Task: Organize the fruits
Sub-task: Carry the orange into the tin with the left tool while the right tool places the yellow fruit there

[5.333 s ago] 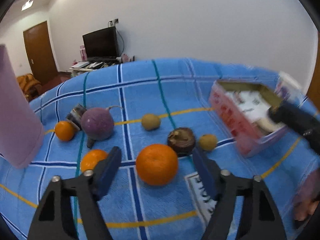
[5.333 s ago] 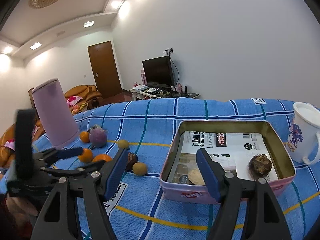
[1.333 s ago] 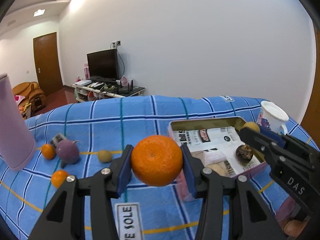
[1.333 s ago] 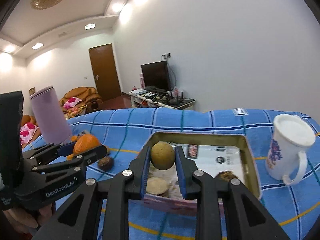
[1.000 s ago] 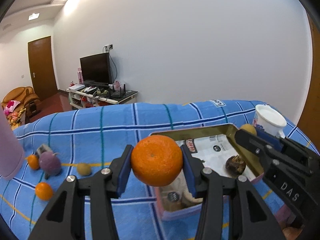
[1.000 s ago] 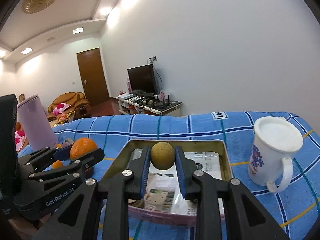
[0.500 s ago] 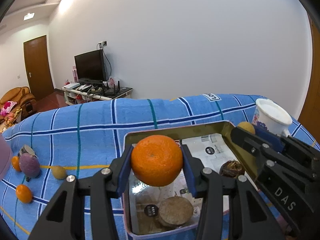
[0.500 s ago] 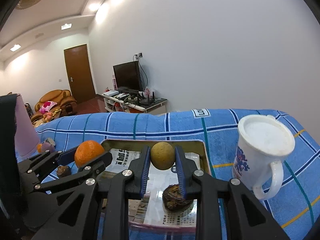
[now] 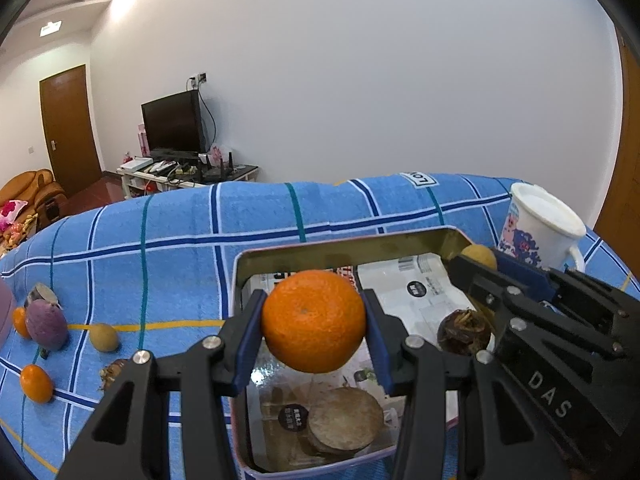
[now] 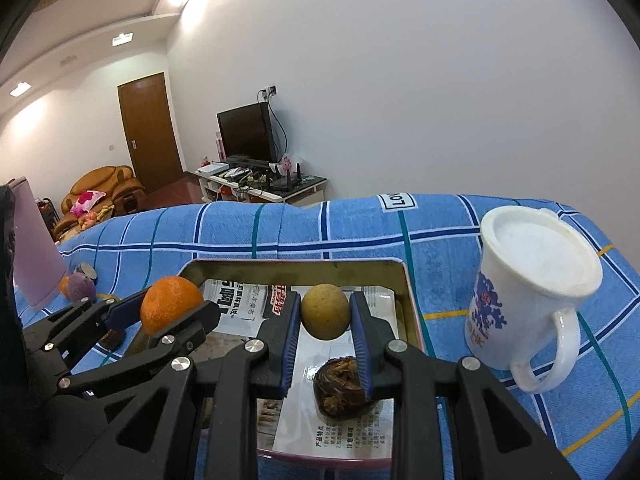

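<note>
Left wrist view: left gripper [image 9: 314, 330] pinches the orange [image 9: 314, 326] above the tin [image 9: 340, 240], right gripper [image 10: 325, 320] pinches a yellow-brown fruit [image 10: 325, 316]; lower both onto bare paper lining before releasing.

White mug [image 10: 532, 288], television [image 10: 246, 132], brown door [image 10: 150, 132]

Left wrist view: looking forward and downward along the left gripper [image 9: 314, 334], close above the tin [image 9: 344, 245]. Right wrist view: facing likewise along the right gripper [image 10: 325, 322], beside the mug [image 10: 532, 280]. Both are sharing the tin, the blue cloth [image 10: 240, 228], and each other's gripper.
</note>
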`<control>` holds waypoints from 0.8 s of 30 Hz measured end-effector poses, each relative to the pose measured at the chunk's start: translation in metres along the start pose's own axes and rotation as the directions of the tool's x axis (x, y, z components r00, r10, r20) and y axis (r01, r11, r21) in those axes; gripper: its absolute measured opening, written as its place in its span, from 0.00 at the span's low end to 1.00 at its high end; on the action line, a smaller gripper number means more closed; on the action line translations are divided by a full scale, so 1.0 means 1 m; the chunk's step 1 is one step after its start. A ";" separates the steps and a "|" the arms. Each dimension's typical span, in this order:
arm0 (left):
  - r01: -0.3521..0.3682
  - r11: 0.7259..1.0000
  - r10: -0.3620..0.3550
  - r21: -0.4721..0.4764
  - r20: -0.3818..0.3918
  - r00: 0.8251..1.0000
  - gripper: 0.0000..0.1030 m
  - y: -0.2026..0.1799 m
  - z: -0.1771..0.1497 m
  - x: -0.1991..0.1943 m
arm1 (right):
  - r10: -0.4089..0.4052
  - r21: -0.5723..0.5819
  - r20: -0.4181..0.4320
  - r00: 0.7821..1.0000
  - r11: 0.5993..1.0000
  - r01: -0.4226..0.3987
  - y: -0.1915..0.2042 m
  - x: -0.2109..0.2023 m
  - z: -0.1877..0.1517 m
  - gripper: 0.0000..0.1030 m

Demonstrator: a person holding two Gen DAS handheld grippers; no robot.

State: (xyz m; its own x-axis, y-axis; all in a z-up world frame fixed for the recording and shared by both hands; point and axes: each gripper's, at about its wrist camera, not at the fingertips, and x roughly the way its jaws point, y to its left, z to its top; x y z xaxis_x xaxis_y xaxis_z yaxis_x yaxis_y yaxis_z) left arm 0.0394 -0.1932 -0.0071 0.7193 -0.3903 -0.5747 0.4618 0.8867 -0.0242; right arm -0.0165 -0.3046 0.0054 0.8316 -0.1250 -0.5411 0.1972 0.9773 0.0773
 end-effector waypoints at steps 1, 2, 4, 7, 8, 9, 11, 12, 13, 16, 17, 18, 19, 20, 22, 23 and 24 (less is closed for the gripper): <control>0.001 1.000 -0.001 -0.002 -0.003 1.000 0.47 0.000 0.000 0.000 | -0.002 -0.002 -0.002 1.000 1.000 0.002 0.000 0.001 -0.001 0.26; 0.001 1.000 -0.001 -0.002 -0.008 1.000 0.47 0.001 0.000 0.002 | -0.003 -0.004 -0.003 1.000 1.000 0.003 0.001 0.001 -0.001 0.26; -0.005 1.000 0.005 0.000 -0.021 1.000 0.47 0.003 0.001 0.006 | -0.004 -0.006 -0.008 1.000 1.000 0.004 0.002 0.003 -0.001 0.26; -0.011 1.000 0.011 0.002 -0.038 0.999 0.47 0.004 0.001 0.011 | 0.004 -0.004 -0.022 1.000 1.000 -0.004 0.002 0.006 -0.002 0.26; -0.013 1.000 0.014 0.003 -0.044 0.999 0.47 0.003 0.000 0.012 | 0.006 -0.004 -0.026 1.000 1.000 -0.006 0.003 0.006 -0.002 0.26; -0.016 1.000 0.016 0.004 -0.051 0.999 0.47 0.003 0.000 0.013 | 0.006 -0.006 -0.029 1.000 1.000 -0.006 0.002 0.007 -0.001 0.26; -0.021 1.000 0.021 0.003 -0.068 0.997 0.47 0.003 -0.001 0.016 | 0.007 -0.008 -0.037 0.999 1.000 -0.007 0.003 0.009 -0.001 0.26; -0.022 1.000 0.022 0.002 -0.074 0.997 0.47 0.004 -0.001 0.017 | 0.011 -0.008 -0.044 0.999 1.000 -0.011 0.003 0.011 -0.001 0.26; -0.024 1.000 0.024 0.000 -0.082 0.996 0.47 0.004 -0.001 0.019 | 0.012 -0.009 -0.050 0.999 1.000 -0.012 0.004 0.012 -0.001 0.26; -0.026 1.000 0.026 0.004 -0.086 0.996 0.47 0.003 -0.001 0.021 | 0.021 -0.008 -0.062 0.998 1.000 -0.022 0.004 0.015 -0.002 0.26; -0.028 1.000 0.029 0.007 -0.087 0.996 0.47 0.003 -0.001 0.021 | 0.025 -0.004 -0.064 0.998 1.000 -0.025 0.003 0.016 -0.002 0.26; -0.030 1.000 0.030 0.009 -0.087 0.996 0.47 0.002 -0.002 0.021 | 0.028 0.001 -0.065 0.998 1.000 -0.028 0.002 0.016 -0.002 0.26; -0.031 0.999 0.032 0.009 -0.088 0.996 0.48 0.002 -0.001 0.021 | 0.032 0.003 -0.065 0.997 0.999 -0.032 0.002 0.017 -0.003 0.26; -0.033 0.999 0.034 0.010 -0.087 0.996 0.48 0.001 -0.001 0.021 | 0.038 0.007 -0.064 0.997 0.999 -0.038 0.001 0.017 -0.002 0.26; -0.041 0.999 0.042 0.011 -0.086 0.995 0.48 0.000 -0.001 0.021 | 0.059 0.020 -0.056 0.997 0.998 -0.058 -0.001 0.015 -0.003 0.26; -0.043 0.999 0.043 0.010 -0.085 0.995 0.48 0.001 -0.002 0.021 | 0.070 0.024 -0.054 0.996 0.997 -0.069 -0.001 0.015 -0.003 0.26; -0.045 0.999 0.046 0.011 -0.084 0.995 0.49 0.001 -0.002 0.020 | 0.076 0.027 -0.052 0.996 0.997 -0.075 -0.001 0.015 -0.003 0.26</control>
State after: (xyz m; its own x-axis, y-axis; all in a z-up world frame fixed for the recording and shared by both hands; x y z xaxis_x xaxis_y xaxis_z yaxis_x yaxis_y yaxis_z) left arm 0.0535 -0.1999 -0.0203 0.6935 -0.3269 -0.6420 0.4346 0.9006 0.0109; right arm -0.0062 -0.3067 -0.0055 0.8159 -0.0407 -0.5768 0.1481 0.9790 0.1404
